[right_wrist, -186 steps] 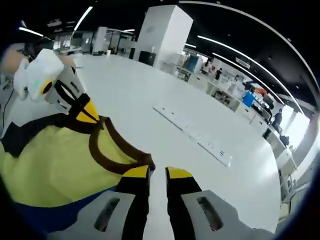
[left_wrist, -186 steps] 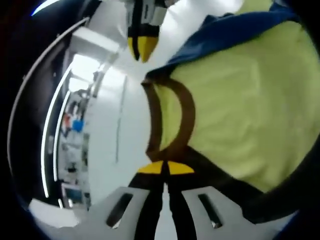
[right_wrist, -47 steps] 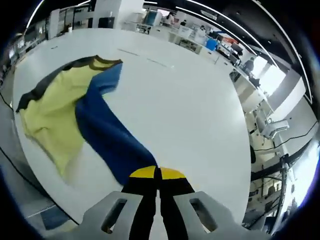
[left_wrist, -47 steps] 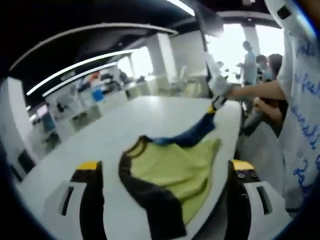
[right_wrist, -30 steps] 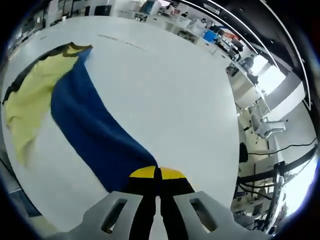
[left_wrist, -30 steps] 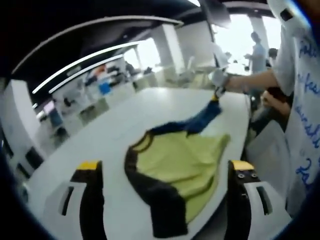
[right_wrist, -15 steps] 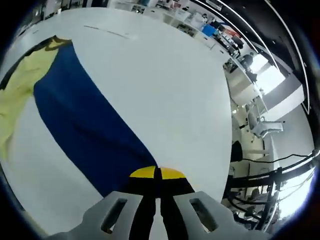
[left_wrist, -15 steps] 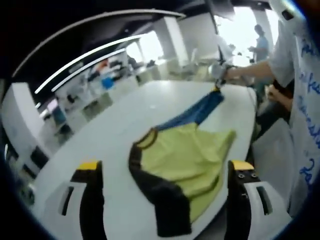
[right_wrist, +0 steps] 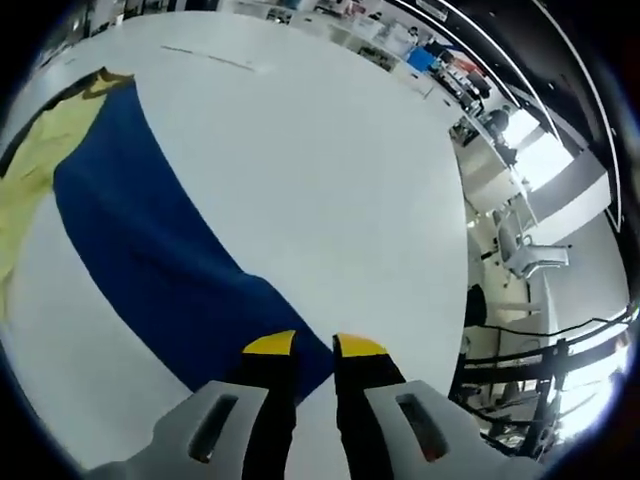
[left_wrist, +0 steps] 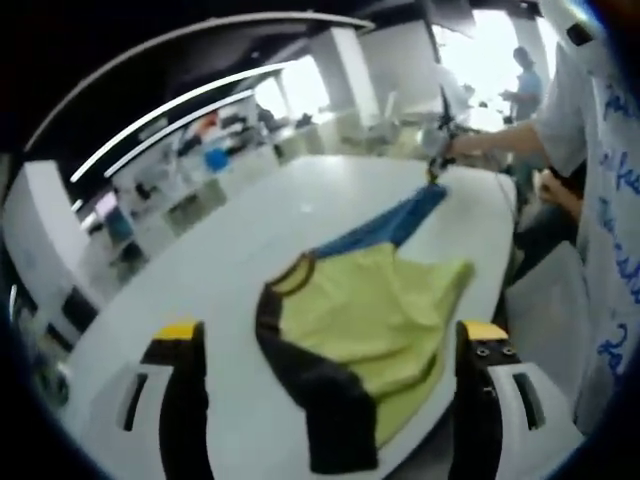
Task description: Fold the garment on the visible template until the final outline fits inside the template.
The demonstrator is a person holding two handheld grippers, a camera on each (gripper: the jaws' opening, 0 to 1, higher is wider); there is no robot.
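A garment lies on the white table [left_wrist: 230, 260]. Its yellow body [left_wrist: 370, 310] is flat, with a dark brown collar [left_wrist: 290, 275] and a dark sleeve [left_wrist: 320, 400] near me. The blue sleeve [left_wrist: 385, 228] stretches away to my right gripper [left_wrist: 436, 160], held in a hand at the table's far side. My left gripper [left_wrist: 332, 335] hangs open and wide above the garment, holding nothing. In the right gripper view the blue sleeve [right_wrist: 150, 250] lies spread flat, its end reaching between the parted jaws of my right gripper [right_wrist: 315, 345]. The yellow body [right_wrist: 40, 160] shows at the far left.
A person in a white printed shirt [left_wrist: 600, 200] stands at the table's right edge. Other people [left_wrist: 525, 75] stand by the bright windows. A thin strip [right_wrist: 215, 60] lies on the far part of the table [right_wrist: 350, 180]. Office chairs and desks [right_wrist: 520, 240] stand beyond it.
My right gripper's jaws have parted, letting go of the blue sleeve's end, which now lies flat on the table. The left gripper stays open above the garment.
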